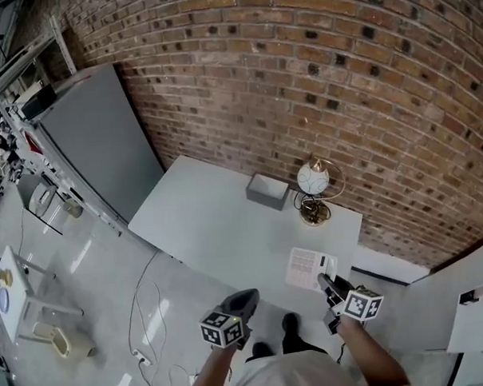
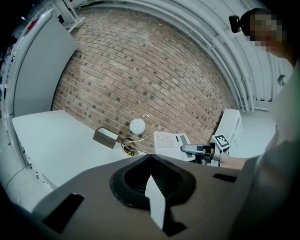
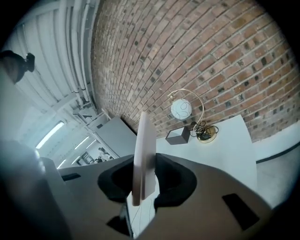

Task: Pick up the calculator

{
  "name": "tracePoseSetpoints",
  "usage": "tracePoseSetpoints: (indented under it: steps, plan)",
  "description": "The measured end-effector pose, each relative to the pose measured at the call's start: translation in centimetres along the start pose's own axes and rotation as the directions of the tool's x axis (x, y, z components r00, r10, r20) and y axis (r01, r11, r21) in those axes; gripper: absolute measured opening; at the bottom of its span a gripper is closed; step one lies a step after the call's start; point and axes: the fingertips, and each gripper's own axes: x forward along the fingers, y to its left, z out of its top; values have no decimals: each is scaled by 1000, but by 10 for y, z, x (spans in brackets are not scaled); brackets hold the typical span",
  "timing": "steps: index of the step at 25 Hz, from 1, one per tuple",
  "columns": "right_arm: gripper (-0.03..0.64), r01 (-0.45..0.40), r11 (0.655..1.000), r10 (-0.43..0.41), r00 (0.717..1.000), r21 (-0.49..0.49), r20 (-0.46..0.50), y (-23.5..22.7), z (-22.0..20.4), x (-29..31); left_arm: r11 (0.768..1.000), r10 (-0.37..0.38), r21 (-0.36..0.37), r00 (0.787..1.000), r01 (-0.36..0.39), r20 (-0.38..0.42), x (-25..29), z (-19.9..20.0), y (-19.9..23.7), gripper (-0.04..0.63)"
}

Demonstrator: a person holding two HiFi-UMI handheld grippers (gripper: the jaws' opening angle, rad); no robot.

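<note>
The calculator, white with pale keys, is gripped at its near edge by my right gripper, above the white table's near right corner. In the right gripper view it stands edge-on between the jaws, which press on both of its faces. In the left gripper view the calculator appears flat, with the right gripper behind it. My left gripper hangs in front of the table over the floor, jaws together and holding nothing.
A small grey box and a globe lamp on a gold base stand at the table's back by the brick wall. A grey cabinet stands left. Cables lie on the floor.
</note>
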Motion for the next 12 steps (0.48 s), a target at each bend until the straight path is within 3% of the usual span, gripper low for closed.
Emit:
tracePoseSetpoints:
  steps: [5, 12]
  plan:
    - [110, 9, 999, -12, 998, 50, 60, 19, -11, -25, 999, -36, 14, 999, 36, 15, -18, 2, -5, 14]
    - [110, 54, 997, -59, 992, 49, 108, 31, -20, -65, 997, -63, 34, 998, 62, 20, -42, -2, -22, 14]
